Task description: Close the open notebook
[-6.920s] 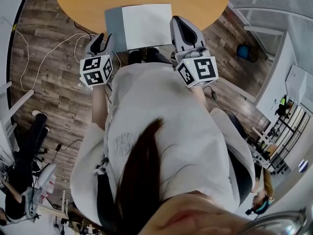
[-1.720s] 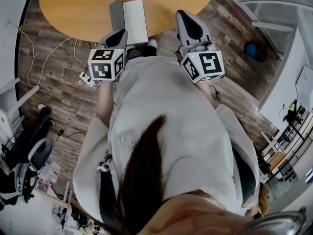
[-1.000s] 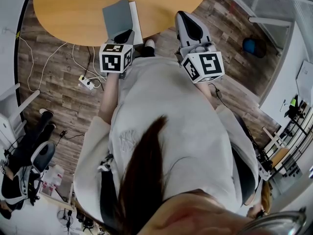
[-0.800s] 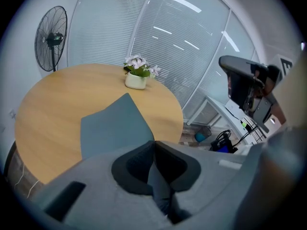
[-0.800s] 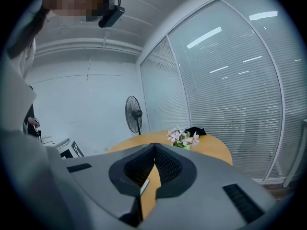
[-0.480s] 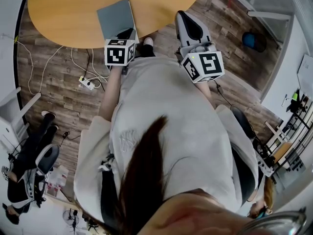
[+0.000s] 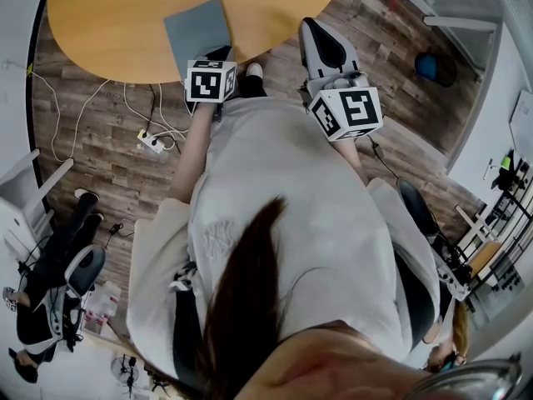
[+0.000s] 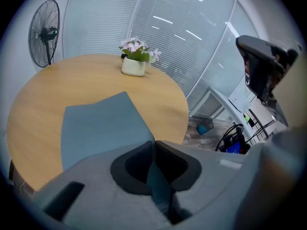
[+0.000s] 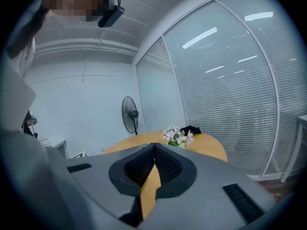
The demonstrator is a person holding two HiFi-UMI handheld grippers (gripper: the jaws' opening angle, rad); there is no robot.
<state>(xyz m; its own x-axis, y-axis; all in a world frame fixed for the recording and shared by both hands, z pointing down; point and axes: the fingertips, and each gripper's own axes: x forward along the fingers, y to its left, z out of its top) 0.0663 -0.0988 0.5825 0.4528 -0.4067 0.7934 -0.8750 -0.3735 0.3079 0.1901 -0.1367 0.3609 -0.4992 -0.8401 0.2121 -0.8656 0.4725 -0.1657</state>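
The notebook [image 7: 198, 25] lies closed and flat near the front edge of the round wooden table [image 7: 108, 15], with only its blue-grey cover [image 8: 96, 128] showing. My left gripper [image 7: 218, 55] points steeply down at the notebook's near edge. Its jaws [image 8: 153, 143] have just been opening a hair, but their tips still look together, and I see nothing pinched between them. My right gripper [image 7: 315, 32] hangs shut and empty in the air to the right of the notebook, clear of the table. In its own view the right gripper [image 9: 154, 145] points nearly level across the tabletop.
A white pot of flowers [image 8: 134, 63] stands at the table's far side, with a dark object beside it [image 9: 192, 129]. A standing fan [image 8: 45, 35] is behind the table. Cables and a power strip [image 7: 151, 142] lie on the wooden floor to the left.
The raised cover has swung down over the white page and the notebook now lies shut. My left gripper followed it right and down. The right gripper stayed put.
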